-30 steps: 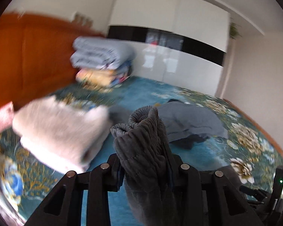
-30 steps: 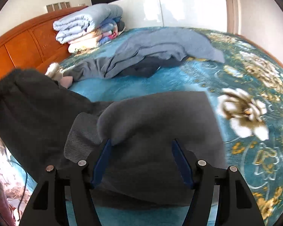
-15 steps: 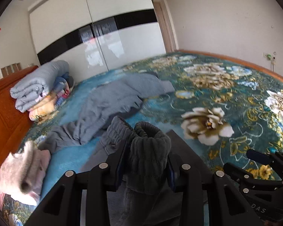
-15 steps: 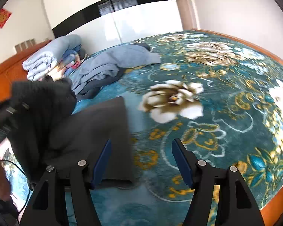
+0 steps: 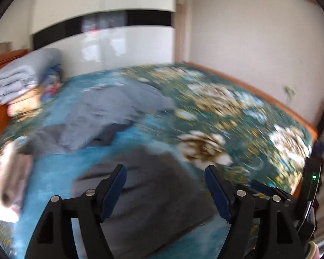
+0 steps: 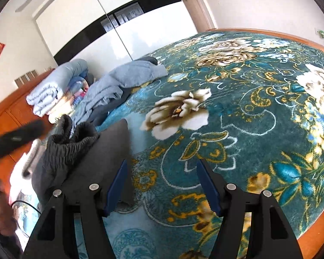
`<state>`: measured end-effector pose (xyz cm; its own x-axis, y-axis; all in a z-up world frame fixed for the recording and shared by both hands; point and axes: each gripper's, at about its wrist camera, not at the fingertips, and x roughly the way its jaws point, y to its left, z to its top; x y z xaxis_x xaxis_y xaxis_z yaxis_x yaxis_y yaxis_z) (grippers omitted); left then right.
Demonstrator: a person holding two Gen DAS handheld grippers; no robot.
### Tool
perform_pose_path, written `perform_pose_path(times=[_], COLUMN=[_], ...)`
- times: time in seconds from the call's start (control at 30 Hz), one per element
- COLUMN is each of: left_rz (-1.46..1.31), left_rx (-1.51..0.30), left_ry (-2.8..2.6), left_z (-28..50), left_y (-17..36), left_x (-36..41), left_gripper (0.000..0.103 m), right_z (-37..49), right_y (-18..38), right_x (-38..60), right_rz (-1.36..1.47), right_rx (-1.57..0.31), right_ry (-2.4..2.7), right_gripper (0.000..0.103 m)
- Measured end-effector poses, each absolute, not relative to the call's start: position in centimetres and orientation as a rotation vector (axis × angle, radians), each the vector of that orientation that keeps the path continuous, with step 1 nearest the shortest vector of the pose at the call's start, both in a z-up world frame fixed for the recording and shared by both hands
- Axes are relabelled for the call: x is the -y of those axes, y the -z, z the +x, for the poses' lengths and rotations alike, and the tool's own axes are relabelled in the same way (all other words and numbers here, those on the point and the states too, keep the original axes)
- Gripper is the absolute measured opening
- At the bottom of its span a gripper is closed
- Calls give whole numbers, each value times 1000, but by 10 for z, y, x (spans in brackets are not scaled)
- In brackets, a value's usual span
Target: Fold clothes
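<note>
A dark grey folded garment (image 5: 153, 196) lies on the teal floral bedspread (image 5: 237, 116), just ahead of my left gripper (image 5: 165, 188), which is open and empty above it. In the right wrist view the same garment (image 6: 97, 161) lies at the left with its ribbed waistband (image 6: 73, 138) bunched on top. My right gripper (image 6: 162, 183) is open and empty, hovering over the bedspread (image 6: 237, 112) beside the garment's right edge. The left gripper's body (image 6: 15, 138) shows blurred at the far left.
A heap of blue-grey clothes (image 5: 110, 116) lies further up the bed, also in the right wrist view (image 6: 118, 82). Folded quilts (image 5: 21, 79) are stacked by the orange wooden headboard (image 6: 6, 112). A pale folded garment (image 5: 6, 179) lies at the left. The bed's wooden edge (image 5: 270, 95) runs along the right.
My left gripper has let go of the grey garment's waistband and opened; the garment now lies flat on the bed. The right gripper stayed open and swung further right of the garment.
</note>
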<state>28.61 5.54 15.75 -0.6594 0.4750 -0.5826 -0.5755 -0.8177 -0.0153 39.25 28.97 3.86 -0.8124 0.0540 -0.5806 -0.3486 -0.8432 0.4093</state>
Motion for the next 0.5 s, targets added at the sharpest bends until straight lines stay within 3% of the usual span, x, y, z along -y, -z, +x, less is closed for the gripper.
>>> perform_pose_path(times=[0.1, 0.23, 0.37, 0.5], left_rz=[-795, -1044, -1206, -1221], left_rx=[-227, -132, -104, -209], left_ry=[-2623, -2730, -2686, -2640], left_z=[276, 245, 237, 246], left_y=[-156, -116, -72, -54], left_x=[-5, 39, 42, 26], left_gripper=[91, 91, 91, 91], right_z=[393, 372, 337, 302], right_y=[-45, -60, -56, -50], right_x=[-289, -266, -239, -220], right_rz=[-815, -881, -1057, -1174], right_rx=[-834, -924, -1051, -1111], right_ry=[-2762, -2964, -3029, -3015], right_gripper=[68, 74, 77, 77])
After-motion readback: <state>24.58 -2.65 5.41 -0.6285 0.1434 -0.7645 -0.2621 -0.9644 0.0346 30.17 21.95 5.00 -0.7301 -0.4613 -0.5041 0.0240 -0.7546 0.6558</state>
